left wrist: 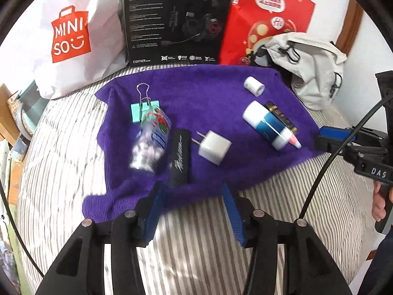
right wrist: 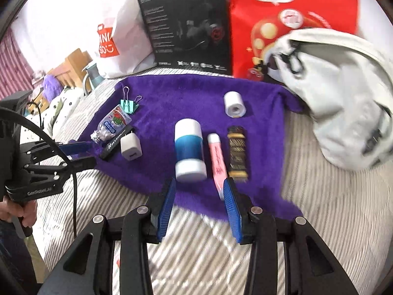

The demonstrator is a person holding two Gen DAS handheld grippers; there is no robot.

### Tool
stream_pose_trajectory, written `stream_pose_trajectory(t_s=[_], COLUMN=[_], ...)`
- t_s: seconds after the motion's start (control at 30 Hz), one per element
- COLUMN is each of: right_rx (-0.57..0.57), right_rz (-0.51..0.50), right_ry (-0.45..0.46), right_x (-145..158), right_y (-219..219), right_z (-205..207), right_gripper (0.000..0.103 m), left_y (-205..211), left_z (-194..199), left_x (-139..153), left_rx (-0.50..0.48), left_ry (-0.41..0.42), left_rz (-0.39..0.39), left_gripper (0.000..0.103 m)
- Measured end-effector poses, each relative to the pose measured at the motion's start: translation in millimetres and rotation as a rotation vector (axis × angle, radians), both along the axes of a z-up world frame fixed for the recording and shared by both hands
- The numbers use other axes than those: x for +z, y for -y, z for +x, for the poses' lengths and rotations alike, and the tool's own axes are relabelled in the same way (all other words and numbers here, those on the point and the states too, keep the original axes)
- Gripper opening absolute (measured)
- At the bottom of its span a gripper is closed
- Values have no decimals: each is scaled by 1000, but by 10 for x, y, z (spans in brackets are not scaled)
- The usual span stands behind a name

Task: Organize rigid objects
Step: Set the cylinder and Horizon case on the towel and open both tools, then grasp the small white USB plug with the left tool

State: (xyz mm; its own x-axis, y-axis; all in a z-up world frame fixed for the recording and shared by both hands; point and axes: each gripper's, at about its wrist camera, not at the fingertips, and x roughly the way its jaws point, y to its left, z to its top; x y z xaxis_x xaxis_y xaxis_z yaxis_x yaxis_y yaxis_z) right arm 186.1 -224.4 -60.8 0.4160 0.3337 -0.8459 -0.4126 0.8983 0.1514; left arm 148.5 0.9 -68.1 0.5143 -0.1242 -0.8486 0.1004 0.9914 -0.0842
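Lying between open right hand-held gripper (right wrist: 200, 191) fingers: blue-white bottle (right wrist: 189, 152).

On a bed (right wrist: 319, 196), a towel (right wrist: 184, 93) holds the items: clip (right wrist: 129, 105) at 10 o'clock, candy bottle (right wrist: 110, 126), black bar (right wrist: 114, 145) and charger (right wrist: 131, 146) at 9, roll (right wrist: 234, 103) at 1, cylinder (right wrist: 189, 148) central, tube (right wrist: 217, 163) and dark box (right wrist: 237, 153) to its right. Bags (right wrist: 294, 12) and headset box (right wrist: 189, 22) stand behind, at 12.

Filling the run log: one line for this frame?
phase: pre-grasp | left tool: open, empty, near black bar | right tool: open, empty, near blue-white bottle | surface: purple towel
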Motion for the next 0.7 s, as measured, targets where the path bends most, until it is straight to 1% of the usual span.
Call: stream_pose_trajectory(t_s=[0.17,0.23,0.4,0.53,0.7], right_rx=[-84,-128,-191,-230,-250], right_rz=[1,-5,5,32,29], right_ry=[0,5,12,7,4], right_x=[31,34,42,17,-24], right_y=[261,375,597,766,850], right_z=[-285,-430,-754,-965,-1121], right_gripper=[43,50,51,51,51], left_y=[95,149,338,570,648], left_z=[-269,-363,-497,-521,-561], left_x=[-56,-86,-181,-266,-353], left_rx=[-8,-13,-23,-58,-56], left_ry=[-10,-11,-25,-41,-58], left_rz=[-22,-36,-97,-61,-49], left_gripper=[47,47,47,47,46])
